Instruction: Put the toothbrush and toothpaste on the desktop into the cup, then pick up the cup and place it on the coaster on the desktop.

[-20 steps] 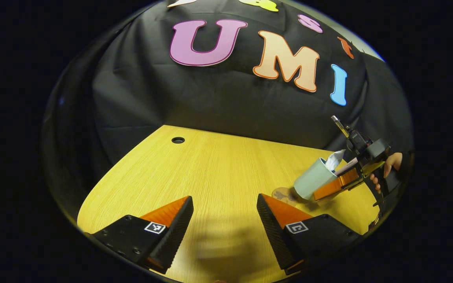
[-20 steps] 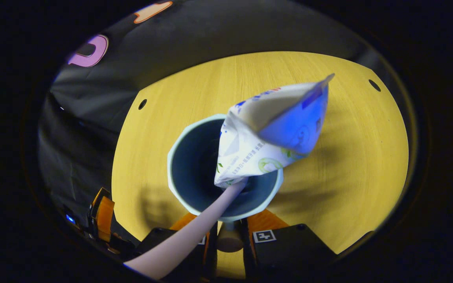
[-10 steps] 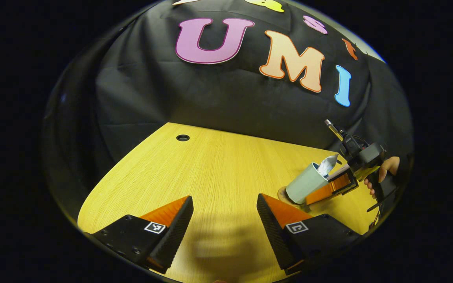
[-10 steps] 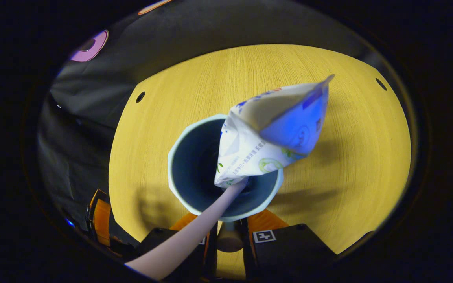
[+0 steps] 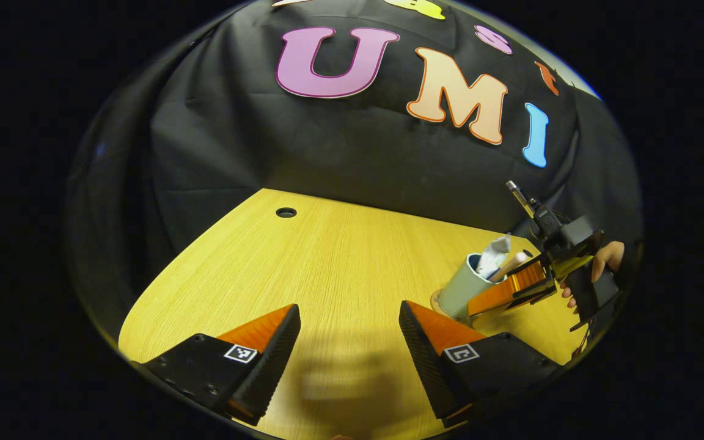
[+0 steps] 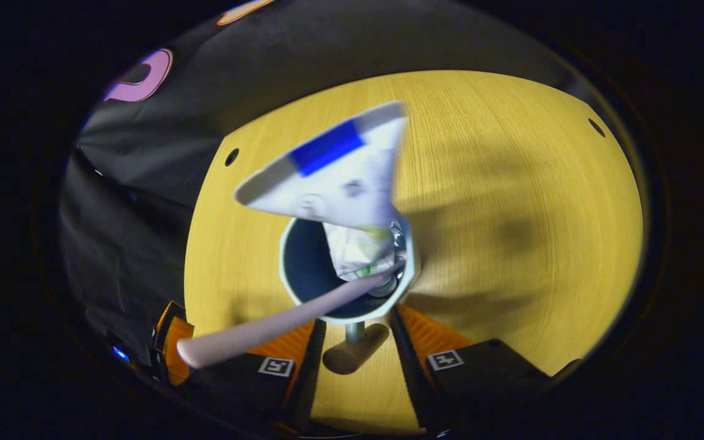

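Note:
The pale green cup [image 5: 461, 287] stands upright on the round brown coaster [image 5: 436, 301] at the desk's right side. It holds a white toothpaste tube [image 5: 491, 255] and a pinkish toothbrush [image 5: 509, 264]. Looking down from above, the right gripper view has the cup [image 6: 303, 287] with the tube [image 6: 340, 177] fanning out over it and the brush handle [image 6: 254, 330] leaning out to the lower left. My right gripper [image 6: 356, 318] is open, its fingers spread on either side of the cup's near wall. My left gripper [image 5: 349, 311] is open and holds nothing, low over the desk.
The yellow wooden desk [image 5: 327, 256] has a cable hole [image 5: 286, 212] near its back left corner and another [image 6: 595, 127] at the far right. A hand [image 5: 602, 260] holds the right gripper [image 5: 511, 292] at the desk's right edge.
The tilted cup came down leftward and now stands upright on the coaster. The right gripper's fingers spread apart and drew back from it. The toothpaste tube swung over inside the cup.

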Action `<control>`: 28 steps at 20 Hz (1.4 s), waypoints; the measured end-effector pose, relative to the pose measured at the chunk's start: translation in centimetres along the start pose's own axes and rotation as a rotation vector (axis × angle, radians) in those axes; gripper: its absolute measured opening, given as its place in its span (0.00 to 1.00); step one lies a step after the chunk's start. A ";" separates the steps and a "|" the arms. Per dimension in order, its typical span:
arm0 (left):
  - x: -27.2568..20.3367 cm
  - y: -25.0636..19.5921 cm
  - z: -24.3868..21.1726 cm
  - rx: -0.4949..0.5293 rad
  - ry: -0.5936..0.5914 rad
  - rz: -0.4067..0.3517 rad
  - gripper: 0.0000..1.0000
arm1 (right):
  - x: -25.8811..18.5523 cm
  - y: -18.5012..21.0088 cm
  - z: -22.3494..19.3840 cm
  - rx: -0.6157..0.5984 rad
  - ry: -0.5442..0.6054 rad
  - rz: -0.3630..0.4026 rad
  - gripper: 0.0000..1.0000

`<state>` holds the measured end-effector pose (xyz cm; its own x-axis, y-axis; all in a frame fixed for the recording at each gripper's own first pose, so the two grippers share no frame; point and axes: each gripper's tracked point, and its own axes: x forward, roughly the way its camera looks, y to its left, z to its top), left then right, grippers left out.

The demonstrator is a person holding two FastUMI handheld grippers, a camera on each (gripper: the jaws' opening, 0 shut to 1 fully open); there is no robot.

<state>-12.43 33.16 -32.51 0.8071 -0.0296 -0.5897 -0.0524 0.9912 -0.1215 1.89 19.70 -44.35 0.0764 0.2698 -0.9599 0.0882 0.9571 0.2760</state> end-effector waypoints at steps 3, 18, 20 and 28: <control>-0.4 -0.6 0.2 0.001 -0.004 0.003 0.95 | -0.5 -0.2 0.0 -0.058 -0.039 0.004 0.92; -3.9 -13.7 5.8 0.057 -0.143 -0.034 0.94 | -14.1 -2.2 4.3 -0.373 -0.699 0.072 0.99; -4.6 -15.3 6.8 0.057 -0.178 -0.038 0.94 | -16.1 -3.0 5.0 -0.353 -0.786 0.073 0.99; -7.5 -19.0 11.0 0.070 -0.308 -0.046 0.94 | -25.4 -5.8 6.2 -0.267 -1.126 0.023 0.98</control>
<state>-11.02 15.94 -16.96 0.9482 -0.0451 -0.3145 0.0207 0.9965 -0.0807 5.58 6.62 -21.25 0.9288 0.1690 -0.3299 -0.1271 0.9813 0.1449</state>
